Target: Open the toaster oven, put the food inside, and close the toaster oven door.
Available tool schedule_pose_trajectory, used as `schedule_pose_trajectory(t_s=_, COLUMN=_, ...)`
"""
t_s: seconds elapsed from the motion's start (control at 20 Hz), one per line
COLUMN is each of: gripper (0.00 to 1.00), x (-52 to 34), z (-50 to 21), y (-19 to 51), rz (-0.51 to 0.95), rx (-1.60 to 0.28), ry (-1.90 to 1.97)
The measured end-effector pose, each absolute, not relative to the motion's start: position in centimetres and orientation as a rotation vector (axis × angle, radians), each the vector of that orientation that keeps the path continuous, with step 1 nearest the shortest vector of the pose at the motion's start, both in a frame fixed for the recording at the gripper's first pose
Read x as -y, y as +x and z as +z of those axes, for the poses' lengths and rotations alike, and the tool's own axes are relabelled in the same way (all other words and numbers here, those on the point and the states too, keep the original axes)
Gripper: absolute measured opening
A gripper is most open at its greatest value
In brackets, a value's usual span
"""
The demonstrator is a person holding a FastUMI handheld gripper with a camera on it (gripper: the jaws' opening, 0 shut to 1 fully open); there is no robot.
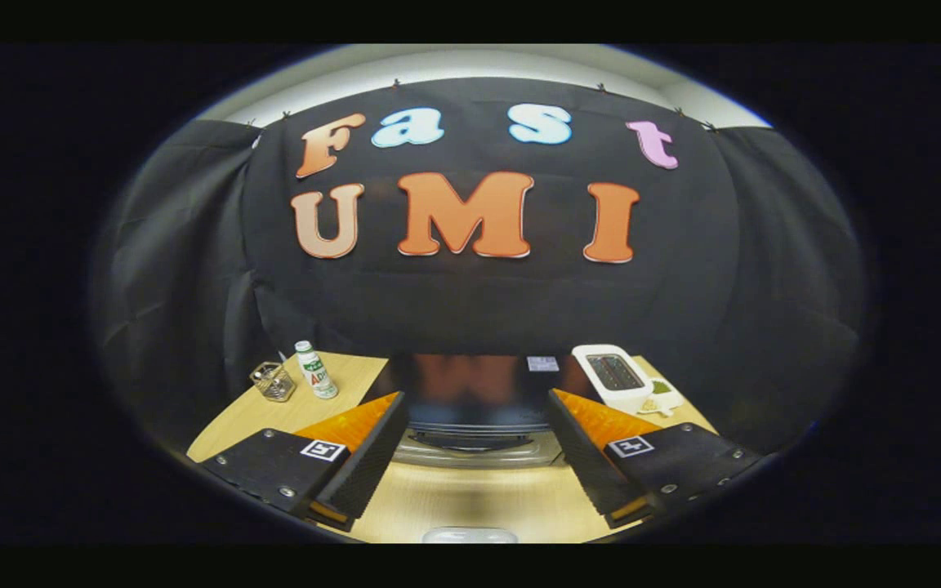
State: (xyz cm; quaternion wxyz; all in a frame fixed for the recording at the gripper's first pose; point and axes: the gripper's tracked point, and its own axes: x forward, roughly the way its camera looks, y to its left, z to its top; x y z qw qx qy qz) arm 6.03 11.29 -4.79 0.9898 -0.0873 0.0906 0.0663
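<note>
- Facing the oven [474, 392], the gripper [474, 457] hangs wide open, holding nothing.
- The oven stands between and beyond the fingers, door apparently shut.
- Food [660, 387] sits right of the oven.
- Approach the oven handle [474, 441] squarely.

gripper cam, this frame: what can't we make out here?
- Black glossy-topped toaster oven, beyond the open gripper: door front foreshortened, shut or ajar unclear.
- Pale flat object near the fingers: cut off by the view's edge.
- Items on the small plate beside the white pop-up toaster: too small.
- Small glass jar contents: too small.
</note>
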Motion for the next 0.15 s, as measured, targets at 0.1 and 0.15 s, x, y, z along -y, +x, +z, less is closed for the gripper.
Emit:
schedule_pose_trajectory(t_s=0.1, gripper=1.00, x=-11.8, z=-3.0, y=5.1, rz=0.140, rx=-0.152, ry=-0.186)
schedule_pose_trajectory(t_s=0.15, gripper=1.00, x=-11.8, z=-2.4, y=4.7, rz=0.141, rx=-0.145, ry=-0.186)
